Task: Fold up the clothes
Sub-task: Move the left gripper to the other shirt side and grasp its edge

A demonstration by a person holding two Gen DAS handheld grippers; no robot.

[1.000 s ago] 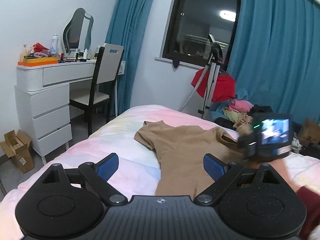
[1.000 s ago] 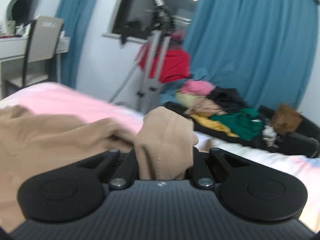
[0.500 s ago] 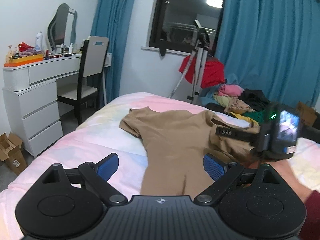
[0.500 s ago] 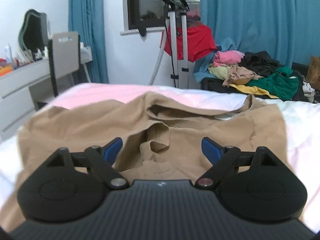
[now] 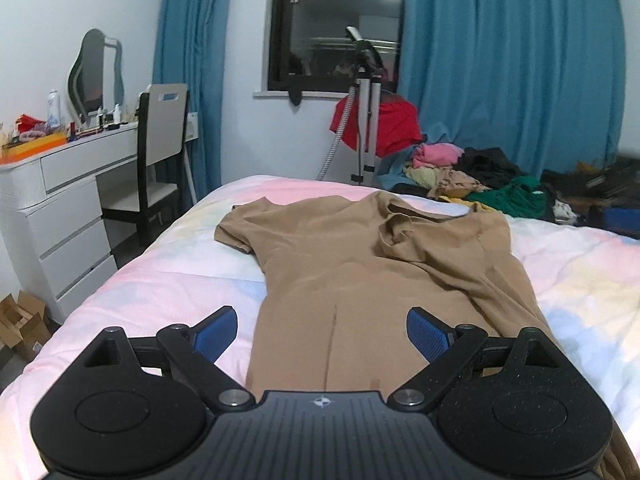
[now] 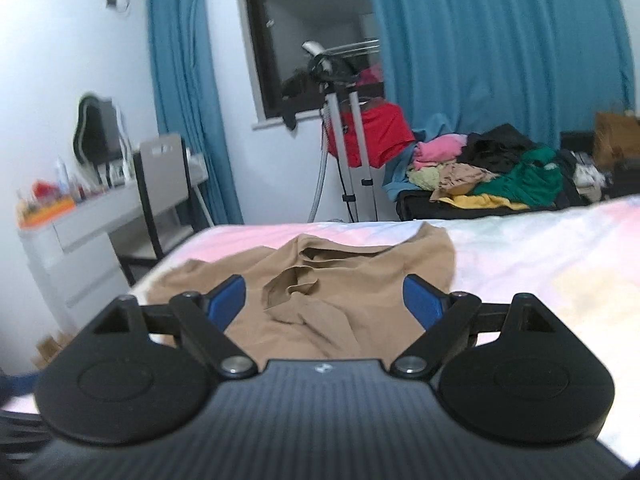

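A tan short-sleeved garment (image 5: pixel 360 272) lies spread lengthwise on the pastel bedspread (image 5: pixel 172 280), collar end far, its right shoulder part folded over and rumpled. My left gripper (image 5: pixel 322 334) is open and empty, just above the garment's near end. My right gripper (image 6: pixel 324 300) is open and empty, above the rumpled collar area of the same garment (image 6: pixel 316 300). Neither gripper touches the cloth.
A white dresser (image 5: pixel 60 200) with a mirror and a chair (image 5: pixel 160 152) stand left of the bed. A garment steamer stand (image 5: pixel 366 112) with a red cloth and a pile of coloured clothes (image 5: pixel 472 176) lie beyond the bed's far edge, before blue curtains.
My right gripper let go of the tan cloth it was shut on, opened and pulled back. The released shoulder now lies folded on the garment. The right gripper has left the left wrist view.
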